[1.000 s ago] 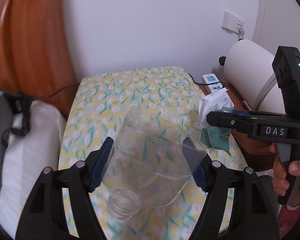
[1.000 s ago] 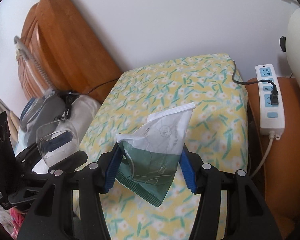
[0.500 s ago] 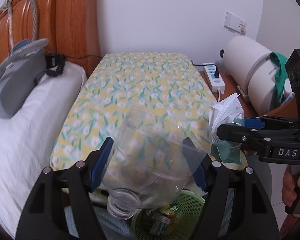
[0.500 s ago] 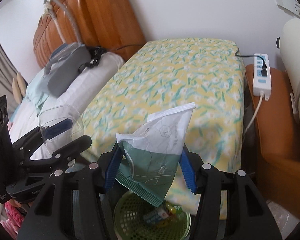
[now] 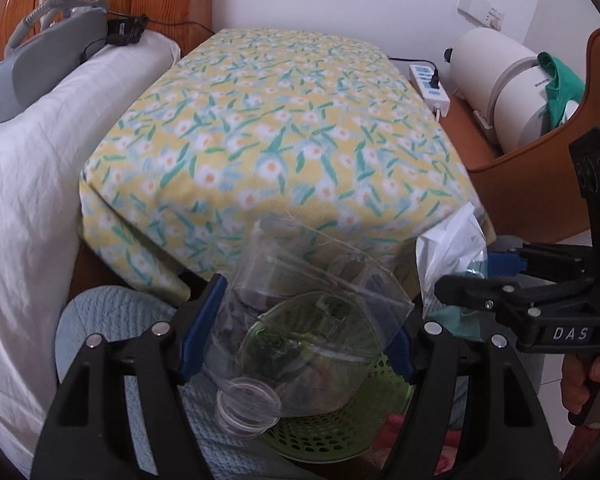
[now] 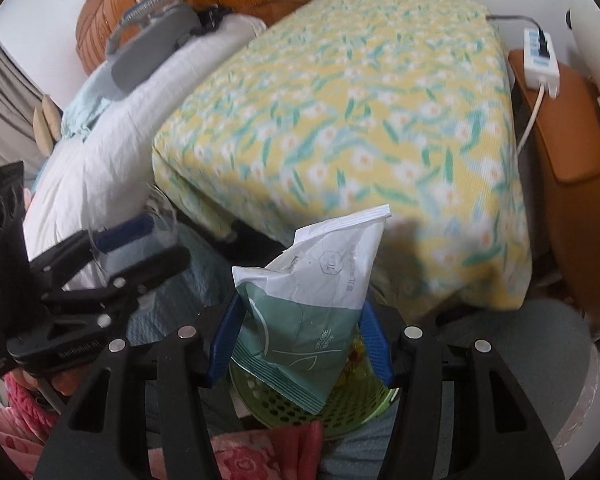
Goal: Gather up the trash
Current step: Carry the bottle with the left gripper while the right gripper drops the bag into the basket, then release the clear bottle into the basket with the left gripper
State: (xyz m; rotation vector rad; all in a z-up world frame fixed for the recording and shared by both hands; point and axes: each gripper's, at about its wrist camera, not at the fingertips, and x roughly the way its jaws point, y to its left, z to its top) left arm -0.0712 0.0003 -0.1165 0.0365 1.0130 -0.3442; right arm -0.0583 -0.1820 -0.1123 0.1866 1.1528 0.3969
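Left hand-held gripper [image 5: 300, 344] is clamping a clear plastic bottle [image 5: 300, 344], neck pointing back toward the camera. Right hand-held gripper [image 6: 300, 344] is clamping a green-white wrapper [image 6: 312, 304]. Green perforated basket [image 6: 340, 412] is sitting directly beneath both loads, by the floral bed [image 6: 340, 100], so both hands are equally near.

The green basket [image 6: 295, 404] sits mostly hidden behind the held wrapper [image 6: 312, 320]; its contents are indistinct.
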